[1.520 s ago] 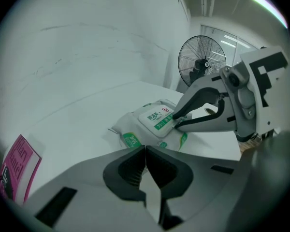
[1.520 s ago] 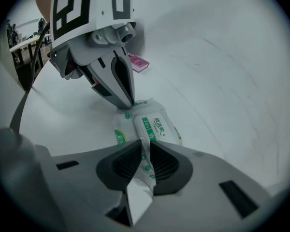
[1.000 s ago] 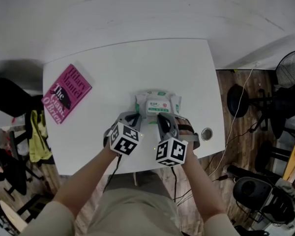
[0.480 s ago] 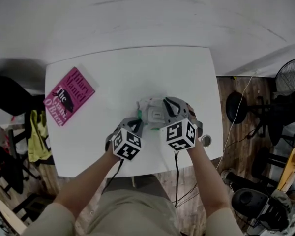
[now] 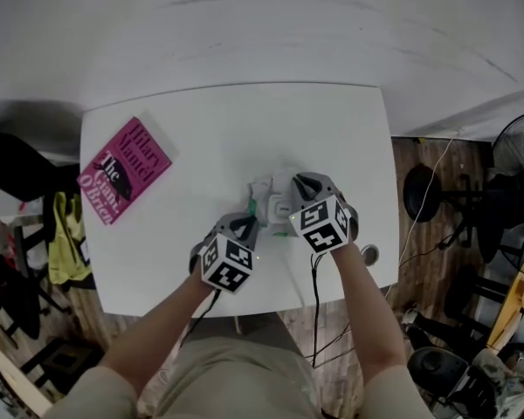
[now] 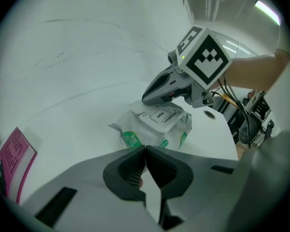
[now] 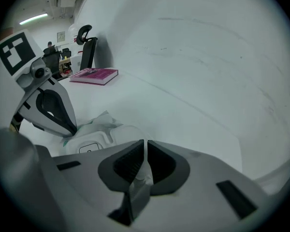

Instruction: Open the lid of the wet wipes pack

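While the left gripper [image 6: 145,150], jaws together, touches the white-and-green plastic wet wipes pack [image 6: 159,124] lying on the white counter [image 5: 201,147], the right gripper [image 7: 145,144] pinches its wrapper edge; the lid [image 6: 159,115] lies flat.

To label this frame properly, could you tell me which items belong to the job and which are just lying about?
Job: wet wipes pack, its lid, left gripper, right gripper.
Lying about: pink book, fan.

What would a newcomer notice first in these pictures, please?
Two marker-cubed tools meet at a wipes pack near the front of the white table: the left tool pinches one end, the right tool its wrapper. A pink book lies at the left edge.
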`<state>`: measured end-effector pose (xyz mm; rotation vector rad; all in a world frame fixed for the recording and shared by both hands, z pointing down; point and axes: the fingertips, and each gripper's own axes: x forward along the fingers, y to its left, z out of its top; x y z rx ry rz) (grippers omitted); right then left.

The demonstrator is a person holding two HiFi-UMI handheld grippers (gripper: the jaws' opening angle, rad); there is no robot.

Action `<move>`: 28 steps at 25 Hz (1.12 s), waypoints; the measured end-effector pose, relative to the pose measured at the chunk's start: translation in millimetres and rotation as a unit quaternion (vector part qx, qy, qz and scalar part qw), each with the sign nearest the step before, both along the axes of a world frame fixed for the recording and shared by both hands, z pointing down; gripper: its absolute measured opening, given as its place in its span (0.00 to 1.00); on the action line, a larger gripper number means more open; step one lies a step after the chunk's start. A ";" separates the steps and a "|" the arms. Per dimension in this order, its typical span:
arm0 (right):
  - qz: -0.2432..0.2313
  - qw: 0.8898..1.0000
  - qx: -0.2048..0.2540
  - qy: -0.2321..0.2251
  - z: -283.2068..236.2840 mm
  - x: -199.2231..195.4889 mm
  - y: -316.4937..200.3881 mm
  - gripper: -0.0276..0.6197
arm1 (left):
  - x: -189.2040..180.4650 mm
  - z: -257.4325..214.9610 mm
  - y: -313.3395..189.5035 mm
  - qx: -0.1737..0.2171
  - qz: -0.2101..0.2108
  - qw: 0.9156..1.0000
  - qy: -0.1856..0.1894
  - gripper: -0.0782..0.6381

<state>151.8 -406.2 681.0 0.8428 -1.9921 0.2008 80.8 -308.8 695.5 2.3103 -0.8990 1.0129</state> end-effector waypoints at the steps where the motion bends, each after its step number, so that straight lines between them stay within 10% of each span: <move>1: 0.004 1.000 -0.008 -0.003 2.9 0.2 -0.3 0.11 | -0.1 -0.1 -0.3 0.001 -0.002 1.000 0.000 0.14; 12: 0.071 0.995 -0.005 -0.070 -33.0 2.0 0.4 0.08 | -12.4 -8.8 0.4 -0.021 -0.041 0.999 0.025 0.14; 21: 0.067 0.982 0.094 -0.150 -176.1 -11.8 24.9 0.08 | -40.8 -97.3 -22.3 0.060 -0.061 0.995 0.047 0.14; 28: 0.098 0.951 0.162 -0.243 -283.0 -14.0 58.4 0.08 | -31.0 -211.0 -20.9 0.177 -0.032 0.980 0.090 0.14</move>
